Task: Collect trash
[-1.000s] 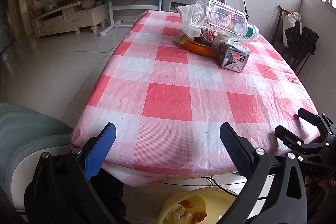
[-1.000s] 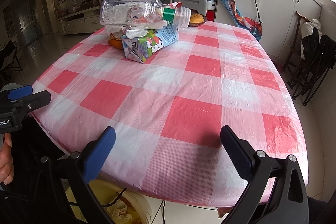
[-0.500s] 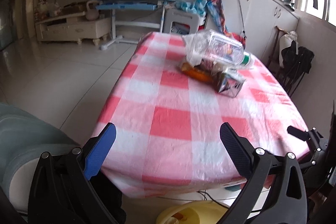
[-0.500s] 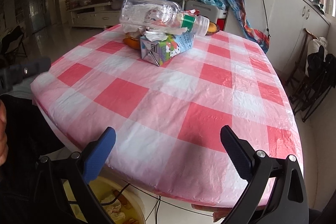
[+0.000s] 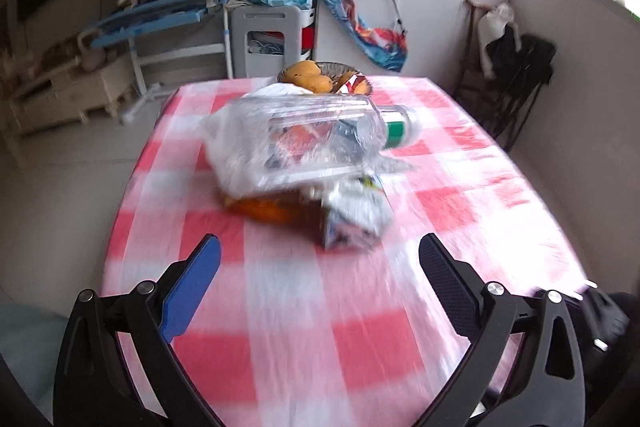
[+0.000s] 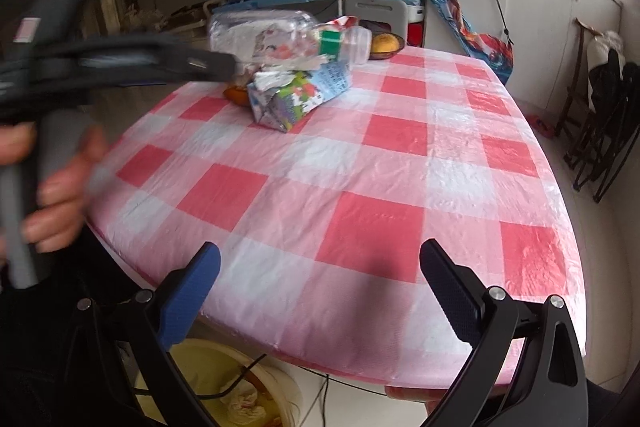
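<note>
A heap of trash lies on the red-and-white checked table (image 5: 312,307) (image 6: 392,163). On top is a clear plastic bottle (image 5: 320,135) (image 6: 280,35) with a green band, lying on its side over white plastic wrap. Under it are orange peel (image 5: 264,211) (image 6: 236,95) and a crumpled drink carton (image 5: 356,215) (image 6: 300,95). My left gripper (image 5: 320,259) is open over the table, its fingers just short of the heap. My right gripper (image 6: 320,267) hangs open over the near table edge with nothing between its fingers.
A bowl of fruit (image 5: 320,79) (image 6: 384,45) stands behind the heap. A yellow bin (image 6: 224,387) with scraps sits on the floor below the table's near edge. A hand (image 6: 52,195) holding the left tool fills the right wrist view's left side. Dark folding chairs (image 6: 600,131) stand at right.
My left gripper has swept forward over the table toward the trash heap, which now looms large and blurred. My right gripper has shifted only slightly. Both stay open.
</note>
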